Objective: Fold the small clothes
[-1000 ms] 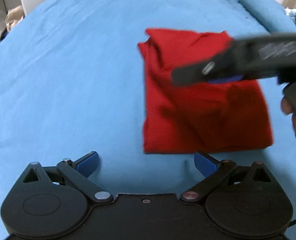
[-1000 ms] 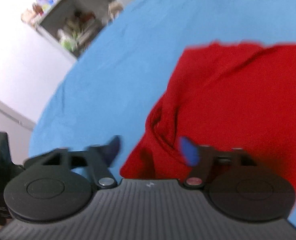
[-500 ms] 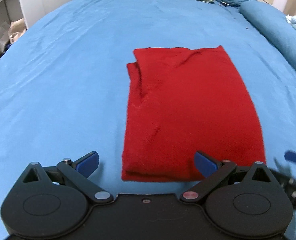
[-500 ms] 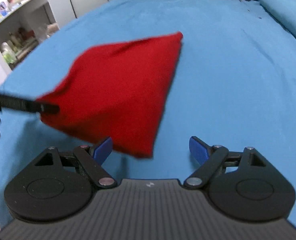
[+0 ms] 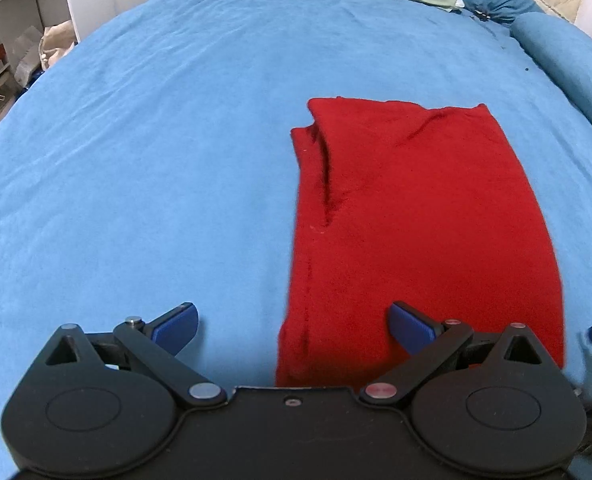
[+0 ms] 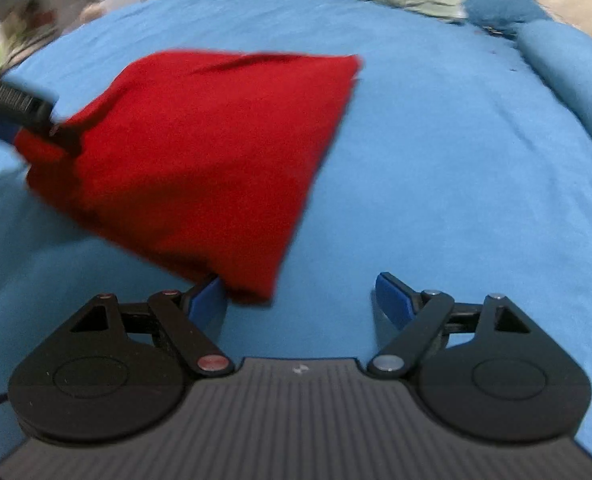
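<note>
Two claws stand spread wide, pinching nothing: the left claw [image 5: 292, 322] over the near edge of the folded red cloth [image 5: 416, 220] on the blue bed [image 5: 136, 140], the right claw [image 6: 298, 300] beside the cloth's near right corner.

A: Right wrist view is motion-blurred; the red cloth [image 6: 200, 160] has soft edges, folds unreadable.
B: Noted. The left gripper [image 6: 16, 104] is cut by the left edge there, its fingertips hidden.
A: Left view: the cloth's near edge is hidden behind the gripper body.
</note>
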Motion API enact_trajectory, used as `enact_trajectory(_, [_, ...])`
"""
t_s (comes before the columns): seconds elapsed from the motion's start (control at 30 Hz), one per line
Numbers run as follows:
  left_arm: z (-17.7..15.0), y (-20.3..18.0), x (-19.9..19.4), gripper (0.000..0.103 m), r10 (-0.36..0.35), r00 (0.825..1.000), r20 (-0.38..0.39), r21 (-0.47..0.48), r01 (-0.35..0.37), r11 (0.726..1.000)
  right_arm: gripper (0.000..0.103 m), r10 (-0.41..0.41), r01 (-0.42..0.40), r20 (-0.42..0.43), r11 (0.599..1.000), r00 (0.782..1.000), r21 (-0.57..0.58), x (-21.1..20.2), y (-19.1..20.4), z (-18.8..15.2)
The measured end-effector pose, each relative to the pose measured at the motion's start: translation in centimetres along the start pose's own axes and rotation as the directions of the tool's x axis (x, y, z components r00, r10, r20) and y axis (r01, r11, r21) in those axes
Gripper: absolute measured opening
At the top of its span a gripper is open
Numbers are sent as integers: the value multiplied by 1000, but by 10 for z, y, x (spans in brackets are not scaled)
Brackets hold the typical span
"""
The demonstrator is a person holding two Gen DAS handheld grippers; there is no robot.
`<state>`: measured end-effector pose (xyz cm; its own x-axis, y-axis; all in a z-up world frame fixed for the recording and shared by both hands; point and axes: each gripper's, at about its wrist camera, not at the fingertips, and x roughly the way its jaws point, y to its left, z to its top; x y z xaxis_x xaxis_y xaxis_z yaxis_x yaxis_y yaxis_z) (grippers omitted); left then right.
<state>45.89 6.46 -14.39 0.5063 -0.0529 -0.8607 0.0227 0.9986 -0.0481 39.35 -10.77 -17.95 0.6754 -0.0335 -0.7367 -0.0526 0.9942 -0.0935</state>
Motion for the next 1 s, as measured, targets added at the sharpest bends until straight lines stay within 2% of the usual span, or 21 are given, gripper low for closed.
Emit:
enact_trajectory(0.07, [-3,4,2,103,21,1000,-10,7,-21,1000,97,-19,19,1,997,1000,73,-3,-12,1])
enact_trajectory(0.13, [-10,10,8,103,36,999,-25,20,-35,999,97,-51,52,-18,994,999,101,-2,-18,-3])
enact_trajectory(0.2, [-17,17,13,103,31,999,-41,7,-31,1000,97,-27,31,-39,993,999,118,0,-23,-7])
enact_trajectory(0.3, [-22,24,13,103,5,1000,-29,-13,-5,1000,97,-4,8,-50,998,999,70,-6,-17,-9])
enact_trajectory(0.37, [-19,20,7,102,9,1000,-29,-2,-9,1000,98,43,-40,-55,998,998,58,-14,-22,-7])
enact_trajectory(0.53, [2,18,-38,101,-19,998,64,14,18,1000,100,156,-150,-53,983,986,103,-47,-50,20])
enact_trajectory(0.67, [42,13,-58,103,-37,990,136,34,33,999,103,221,-216,-22,966,975,141,-67,-74,69])
enact_trajectory(0.73, [66,11,-44,103,-83,991,104,46,78,996,103,250,-241,-34,955,968,172,-60,-80,94])
enact_trajectory(0.83, [87,11,-5,102,-161,987,20,7,161,987,103,305,-280,-77,931,949,233,-28,-85,118])
enact_trajectory(0.9, [93,13,22,98,-207,978,-16,-35,206,978,103,334,-291,-122,916,935,275,2,-80,122])
enact_trajectory(0.97, [95,17,44,86,-238,970,-51,-70,234,970,103,366,-306,-150,898,919,316,33,-74,121])
enact_trajectory(1.0, [94,18,52,84,-254,965,-64,-91,248,964,103,362,-298,-155,896,919,330,44,-72,120])
